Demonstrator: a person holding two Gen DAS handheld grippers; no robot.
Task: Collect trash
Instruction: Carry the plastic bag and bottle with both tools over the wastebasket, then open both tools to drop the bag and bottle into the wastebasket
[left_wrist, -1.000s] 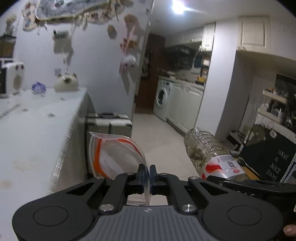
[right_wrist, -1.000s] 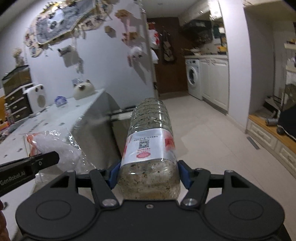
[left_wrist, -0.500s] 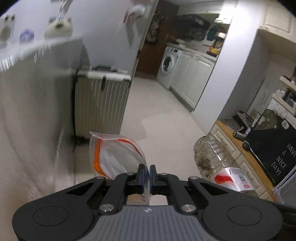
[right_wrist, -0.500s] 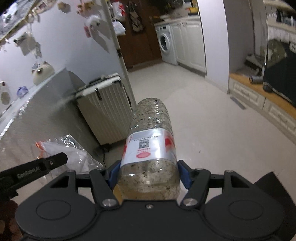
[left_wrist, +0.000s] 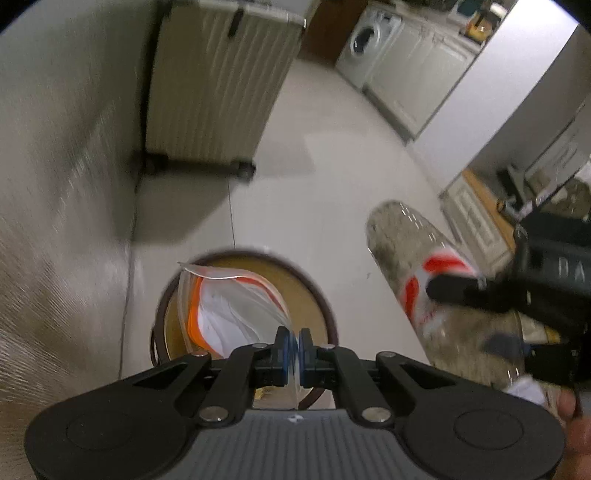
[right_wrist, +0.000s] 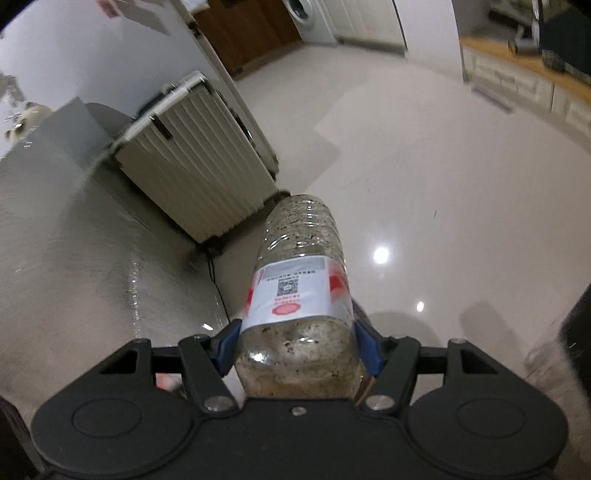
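Below the left gripper's (left_wrist: 294, 349) wrapper (left_wrist: 229, 310), only its view shows a bin (left_wrist: 325, 310).

Each fisheye sat just behind its own fingers, tilted steeply down at the pale floor (right_wrist: 424, 155). The left wrist view looked close over a round brown bin (left_wrist: 325, 306), the right gripper (left_wrist: 476, 314) entering at its right edge. Both views shared the ribbed suitcase (left_wrist: 214, 85), the washing machine (left_wrist: 365, 40) far back and the plastic bottle (right_wrist: 299, 291).
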